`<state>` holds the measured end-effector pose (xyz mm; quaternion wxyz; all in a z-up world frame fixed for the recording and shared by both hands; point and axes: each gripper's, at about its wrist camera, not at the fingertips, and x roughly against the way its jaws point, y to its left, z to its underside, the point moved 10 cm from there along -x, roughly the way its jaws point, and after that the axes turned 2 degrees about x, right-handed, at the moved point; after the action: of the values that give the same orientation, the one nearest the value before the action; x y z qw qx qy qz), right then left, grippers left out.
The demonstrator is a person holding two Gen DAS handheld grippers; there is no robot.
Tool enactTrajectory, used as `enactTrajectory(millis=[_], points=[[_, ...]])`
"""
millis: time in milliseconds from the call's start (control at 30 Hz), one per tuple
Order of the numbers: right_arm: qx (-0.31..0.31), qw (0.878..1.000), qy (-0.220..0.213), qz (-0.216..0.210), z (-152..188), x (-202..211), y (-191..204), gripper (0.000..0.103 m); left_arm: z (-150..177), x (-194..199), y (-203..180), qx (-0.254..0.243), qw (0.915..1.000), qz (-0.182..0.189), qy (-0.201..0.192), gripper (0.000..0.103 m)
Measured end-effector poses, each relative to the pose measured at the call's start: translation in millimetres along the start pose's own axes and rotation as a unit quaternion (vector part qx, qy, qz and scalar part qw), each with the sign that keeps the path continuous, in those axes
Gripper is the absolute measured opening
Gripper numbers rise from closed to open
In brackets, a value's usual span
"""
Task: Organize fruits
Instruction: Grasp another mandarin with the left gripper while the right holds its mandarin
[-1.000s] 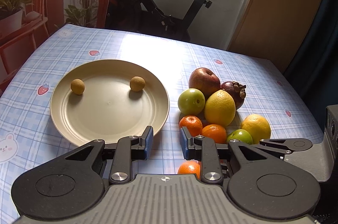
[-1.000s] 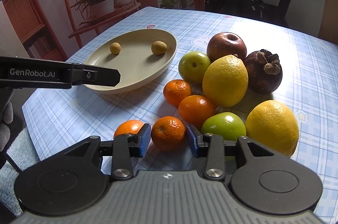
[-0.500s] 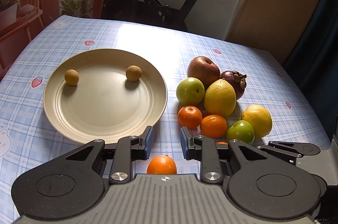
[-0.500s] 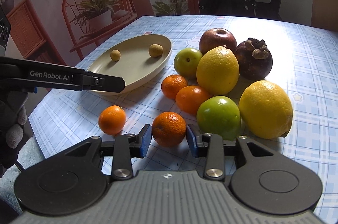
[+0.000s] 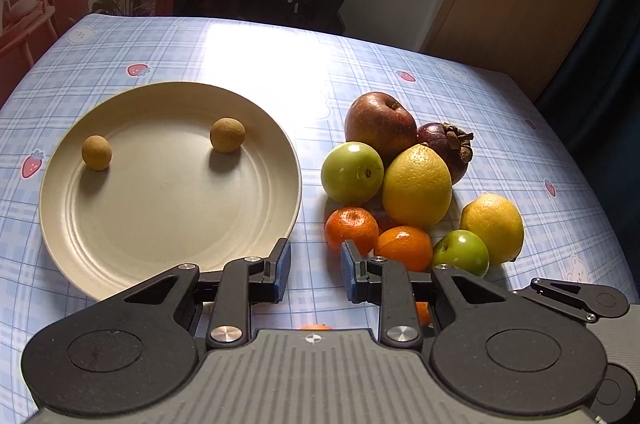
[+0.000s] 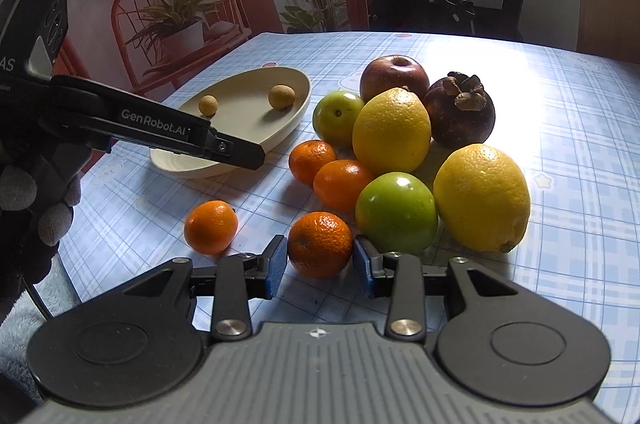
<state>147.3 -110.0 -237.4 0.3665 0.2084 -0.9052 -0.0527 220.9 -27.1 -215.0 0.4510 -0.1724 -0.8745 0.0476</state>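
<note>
The right gripper [image 6: 320, 266] had drawn back, pinching a mandarin [image 6: 320, 244] free of the pile, while the left gripper [image 5: 314, 274] stayed closed and empty.

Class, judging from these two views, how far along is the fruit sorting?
Done: two small brown fruits sit on the plate. In hand: the right gripper pinches one mandarin, resting on the table. Left: the pile beside the plate and a loose mandarin, all unsorted.
</note>
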Motion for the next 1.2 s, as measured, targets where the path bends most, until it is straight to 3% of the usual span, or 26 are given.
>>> enactTrajectory(millis=[667, 833, 1200], points=[[-0.016, 1.0, 0.003, -0.005, 3, -3, -7, 0.039, -23, -39, -15, 0.036, 0.9984, 0.027, 0.034, 0.03], [-0.015, 1.0, 0.003, -0.005, 3, -3, -7, 0.039, -23, -43, -11, 0.04, 0.9984, 0.022, 0.033, 0.042], [-0.017, 1.0, 0.002, -0.007, 3, -3, -8, 0.039, -15, -49, -11, 0.066, 0.9958, 0.046, 0.043, 0.041]])
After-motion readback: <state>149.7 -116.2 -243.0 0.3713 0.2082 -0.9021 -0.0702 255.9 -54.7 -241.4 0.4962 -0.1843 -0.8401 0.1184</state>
